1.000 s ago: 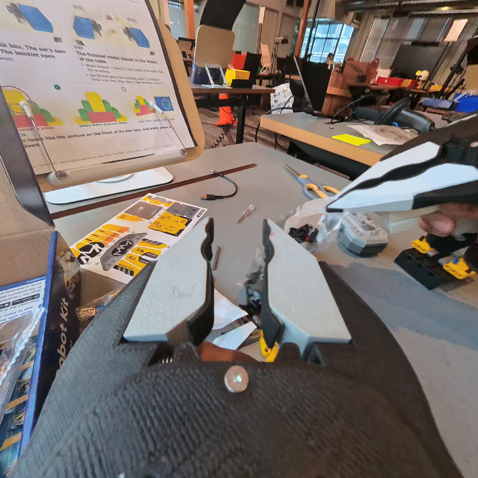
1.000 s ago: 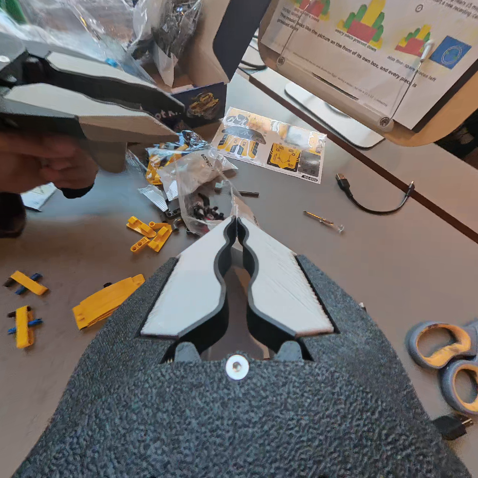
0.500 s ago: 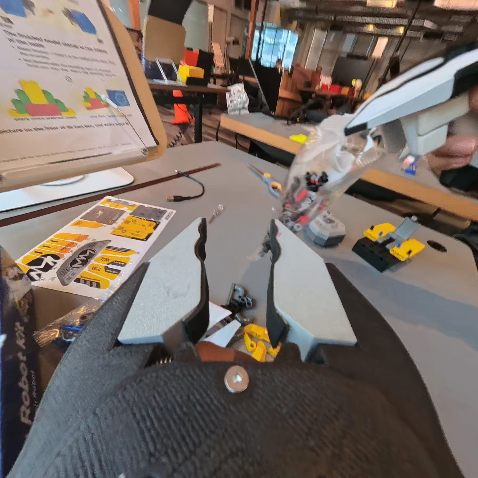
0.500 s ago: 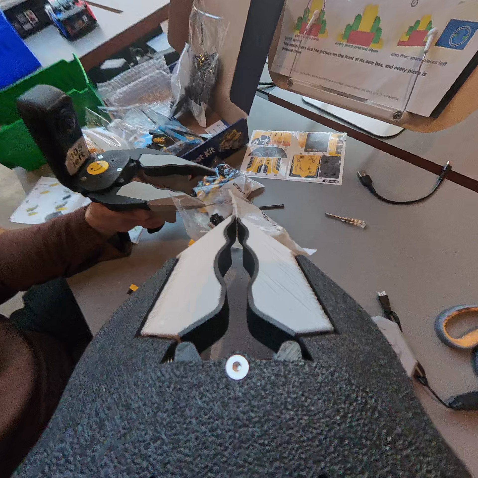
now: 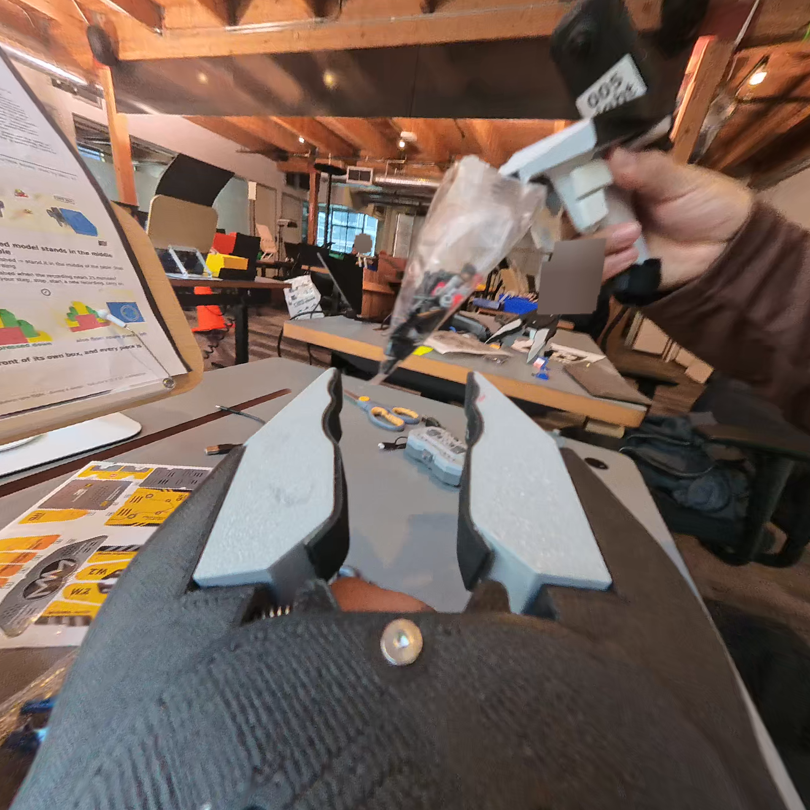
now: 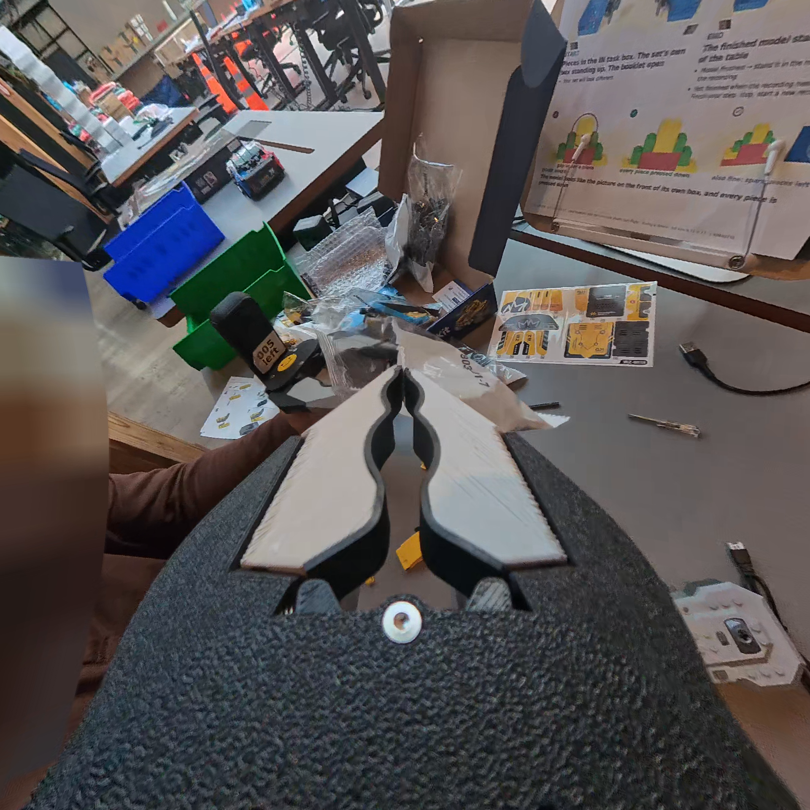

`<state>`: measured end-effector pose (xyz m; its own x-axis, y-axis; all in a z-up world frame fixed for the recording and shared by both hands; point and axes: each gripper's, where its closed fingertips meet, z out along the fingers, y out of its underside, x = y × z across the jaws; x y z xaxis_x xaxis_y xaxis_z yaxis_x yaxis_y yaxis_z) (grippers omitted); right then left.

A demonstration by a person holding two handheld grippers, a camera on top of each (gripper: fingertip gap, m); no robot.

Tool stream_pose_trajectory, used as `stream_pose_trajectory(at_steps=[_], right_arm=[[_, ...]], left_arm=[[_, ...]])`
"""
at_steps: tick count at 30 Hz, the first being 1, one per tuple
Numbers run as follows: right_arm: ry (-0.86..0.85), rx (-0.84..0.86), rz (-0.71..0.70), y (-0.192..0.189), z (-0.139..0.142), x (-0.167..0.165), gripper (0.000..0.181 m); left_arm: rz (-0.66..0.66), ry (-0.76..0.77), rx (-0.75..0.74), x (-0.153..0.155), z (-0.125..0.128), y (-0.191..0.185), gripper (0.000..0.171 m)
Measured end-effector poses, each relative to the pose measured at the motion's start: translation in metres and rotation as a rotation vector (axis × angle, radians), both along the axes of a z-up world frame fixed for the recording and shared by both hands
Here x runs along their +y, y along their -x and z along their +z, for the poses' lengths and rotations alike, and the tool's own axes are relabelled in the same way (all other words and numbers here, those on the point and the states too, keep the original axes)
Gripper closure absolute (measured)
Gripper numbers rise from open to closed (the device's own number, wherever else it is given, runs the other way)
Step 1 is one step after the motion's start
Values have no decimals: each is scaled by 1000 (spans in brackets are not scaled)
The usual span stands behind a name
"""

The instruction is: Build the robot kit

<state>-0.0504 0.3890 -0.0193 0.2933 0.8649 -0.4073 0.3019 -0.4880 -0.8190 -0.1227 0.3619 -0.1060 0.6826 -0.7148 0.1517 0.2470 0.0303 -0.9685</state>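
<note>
The right gripper (image 6: pixel 402 378) is clamped tight on the top edge of a clear plastic bag (image 5: pixel 456 245), which hangs up in the air well above the table (image 5: pixel 394 517). In the left wrist view the bag dangles to a point, with small black and red parts (image 5: pixel 438 289) bunched in its lower half, and a hand (image 5: pixel 670 219) in a brown sleeve grips the handle. From the right wrist view only the crumpled top of the bag sticks out past the fingertips, which meet on the plastic.

The left gripper (image 5: pixel 401 394) is released, jaws wide apart with nothing between them, hovering over the table with the bag's tip just above and ahead of its fingertips.

On the table past the left gripper: yellow-handled scissors (image 5: pixel 385 412) toward the far edge, and a grey electronic block (image 5: pixel 434 449) with a short cable just beside the right finger. A yellow and grey sticker sheet (image 6: pixel 574 324) lies flat toward the left side, in front of an instruction board (image 5: pixel 70 307) on a white stand. A small clear-handled screwdriver (image 6: pixel 664 426) and a black USB cable (image 6: pixel 719 372) lie near the sheet. At the table's left edge stands an open cardboard box (image 6: pixel 442 114) with more plastic bags (image 6: pixel 420 219) piled at its mouth. A yellow piece (image 6: pixel 407 556) shows on the table under the right gripper's fingers.
</note>
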Motion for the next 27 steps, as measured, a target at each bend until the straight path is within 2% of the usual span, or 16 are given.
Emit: stream_pose_trajectory(at_steps=[3, 6, 8, 10, 11, 17, 22, 27], right_arm=[[34, 13, 39, 5, 3, -11, 181], [90, 21, 89, 12, -2, -26, 181], [99, 4, 104, 15, -12, -30, 181], [108, 0, 109, 16, -20, -32, 181], [115, 6, 110, 16, -23, -31, 181], [150, 52, 109, 9, -30, -23, 181], [111, 131, 180, 13, -17, -34, 180], [44, 149, 189, 14, -11, -38, 173]], left_arm=[[-26, 3, 32, -2, -4, -10, 114], [-89, -15, 69, -10, -8, -21, 117], [-103, -48, 75, -16, -5, -25, 137], [-112, -61, 59, -20, 0, -24, 167], [-122, -56, 47, -20, 1, -24, 170], [-223, 67, -50, -18, -7, -31, 171], [-312, 100, -157, -25, 1, -35, 171], [-351, 110, -188, -29, 4, -38, 171]])
